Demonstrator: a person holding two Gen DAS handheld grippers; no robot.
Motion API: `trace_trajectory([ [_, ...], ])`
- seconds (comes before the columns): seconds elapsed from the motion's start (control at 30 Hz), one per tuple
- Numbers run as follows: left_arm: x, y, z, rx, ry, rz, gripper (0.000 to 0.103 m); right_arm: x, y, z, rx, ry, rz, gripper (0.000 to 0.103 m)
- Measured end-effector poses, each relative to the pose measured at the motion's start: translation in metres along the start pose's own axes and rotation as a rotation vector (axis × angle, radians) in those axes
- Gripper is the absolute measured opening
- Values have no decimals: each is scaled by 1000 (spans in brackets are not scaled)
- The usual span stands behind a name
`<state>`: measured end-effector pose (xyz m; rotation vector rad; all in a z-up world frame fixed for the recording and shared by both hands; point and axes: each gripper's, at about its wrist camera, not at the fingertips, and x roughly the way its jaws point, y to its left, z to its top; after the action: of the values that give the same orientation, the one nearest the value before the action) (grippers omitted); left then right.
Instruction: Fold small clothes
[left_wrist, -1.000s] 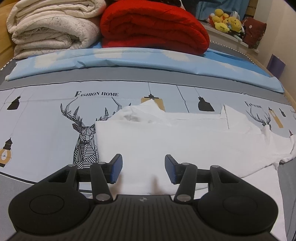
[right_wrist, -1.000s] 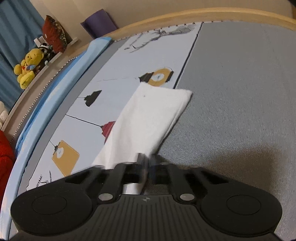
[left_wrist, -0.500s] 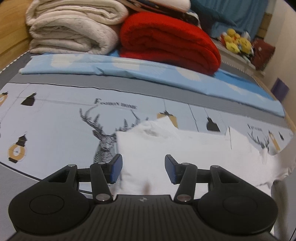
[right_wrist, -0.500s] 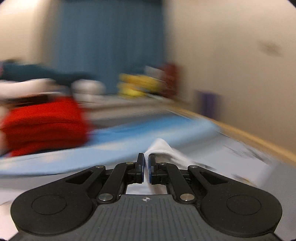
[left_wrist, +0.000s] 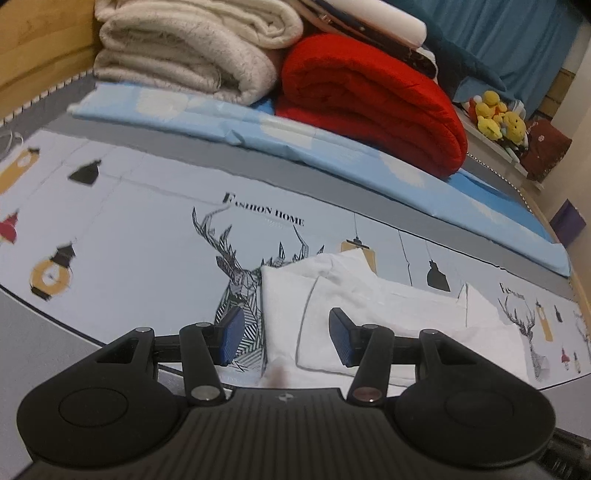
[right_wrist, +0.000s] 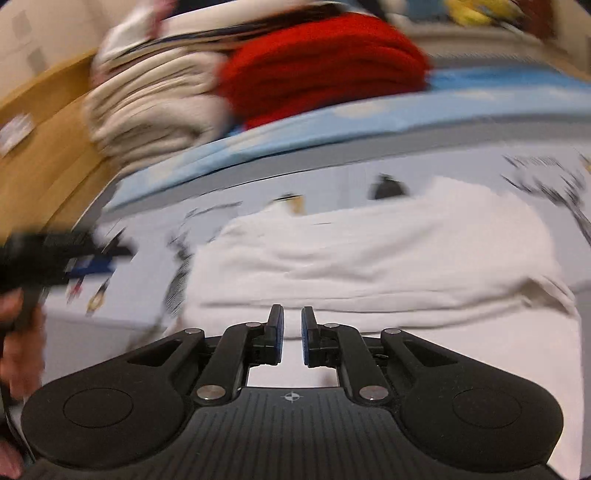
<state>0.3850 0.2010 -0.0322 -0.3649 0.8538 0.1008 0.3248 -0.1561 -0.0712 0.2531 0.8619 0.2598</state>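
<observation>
A white garment (left_wrist: 369, 306) lies folded over on the printed bed sheet (left_wrist: 147, 240). My left gripper (left_wrist: 286, 339) hovers open over the garment's left edge, one pad above the deer print and the other above the white cloth, with nothing between them. In the blurred right wrist view the same garment (right_wrist: 369, 258) spreads across the middle. My right gripper (right_wrist: 291, 332) hangs over its near edge; its jaws are opening and stand a narrow slit apart, with no cloth visible between them. At the left of that view a hand (right_wrist: 18, 332) holds the left gripper (right_wrist: 55, 258).
Folded cream blankets (left_wrist: 184, 48) and a red blanket (left_wrist: 369, 92) are stacked at the back on a light blue folded sheet (left_wrist: 332, 147). Yellow plush toys (left_wrist: 495, 114) sit at the far right. A wooden headboard (right_wrist: 44, 155) borders the left side.
The right gripper swung from the bed's right side across to the left with the garment's end pinched in it, then its jaws parted. The left gripper shifted left along the garment and rolled.
</observation>
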Motion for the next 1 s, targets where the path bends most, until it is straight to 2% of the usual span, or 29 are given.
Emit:
trace_trajectory([
  [0.1,13,7,-2,-79,47,-36,47,0,-26,11,111,-31,-64,16],
  [0.13,19,9,-3,-104,66,-51,36,-2,-37,11,145,-54,-77,16],
  [0.17,24,10,-4,-121,82,-62,29,-2,-49,8,168,-66,-85,17],
  [0.23,35,9,-7,-140,109,-72,27,11,-64,7,224,-37,-135,19],
  [0.3,46,7,-9,-151,131,-78,25,20,-80,11,286,3,-125,20],
  [0.43,71,10,-14,-227,180,-109,25,25,-106,21,327,10,-179,20],
  [0.57,96,19,-24,-333,262,-109,28,35,-136,22,481,45,-202,20],
  [0.67,111,25,-30,-386,294,-110,28,41,-151,21,590,74,-221,20],
  [0.77,117,25,-31,-396,291,-104,28,41,-162,20,665,76,-233,20],
  [0.9,117,16,-28,-355,282,-86,26,39,-167,23,686,52,-263,20],
  [0.93,115,13,-26,-330,274,-74,19,39,-168,23,691,46,-264,20],
  [0.97,112,9,-25,-304,258,-57,7,39,-168,24,694,42,-265,20],
  [1.0,106,6,-22,-276,232,-48,7,39,-167,25,696,39,-265,20],
])
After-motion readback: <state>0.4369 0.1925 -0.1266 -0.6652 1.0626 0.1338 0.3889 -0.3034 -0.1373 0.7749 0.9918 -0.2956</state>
